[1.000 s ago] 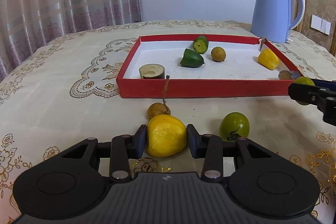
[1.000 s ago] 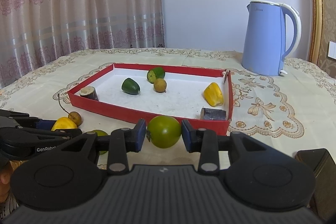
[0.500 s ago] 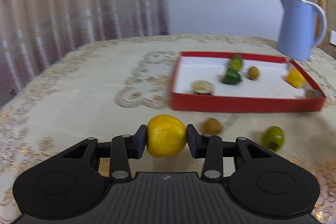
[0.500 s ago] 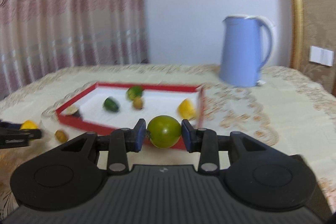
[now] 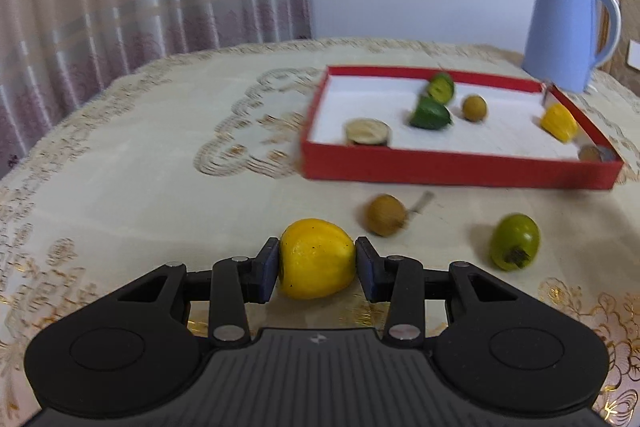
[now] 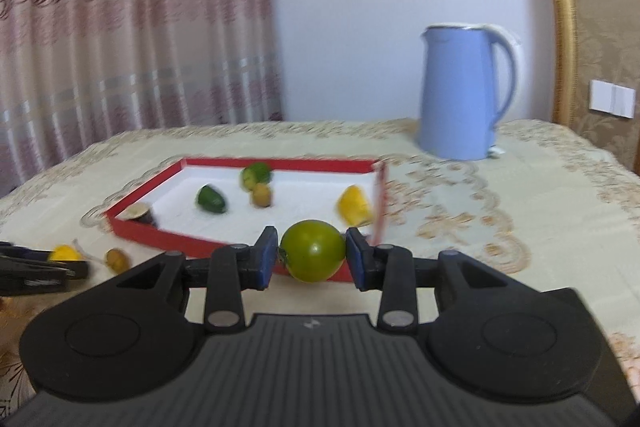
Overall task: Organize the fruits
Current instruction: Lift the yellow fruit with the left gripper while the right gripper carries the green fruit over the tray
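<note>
My left gripper [image 5: 317, 263] is shut on a yellow fruit [image 5: 316, 263], held over the tablecloth to the left of the red tray [image 5: 456, 165]. On the cloth in front of that tray lie a brown longan [image 5: 386, 215] and a green fruit [image 5: 514, 241]. My right gripper [image 6: 312, 255] is shut on a green tomato [image 6: 313, 250], in front of the red tray [image 6: 168, 233]. The right wrist view catches the left gripper [image 6: 44, 267] at its left edge with the yellow fruit [image 6: 64, 253], the brown longan [image 6: 117, 259] beside it.
Inside the tray lie two green pieces [image 5: 430, 113], a brown ball [image 5: 475, 108], a yellow piece [image 5: 559, 122] and a cut round slice [image 5: 367, 133]. A blue kettle [image 6: 466, 93] stands behind the tray. Curtains hang beyond the table's far edge.
Both views have swung left, so the tray and kettle sit further right in each. Both grippers keep their fruits; the yellow fruit has come away from the longan and the tray.
</note>
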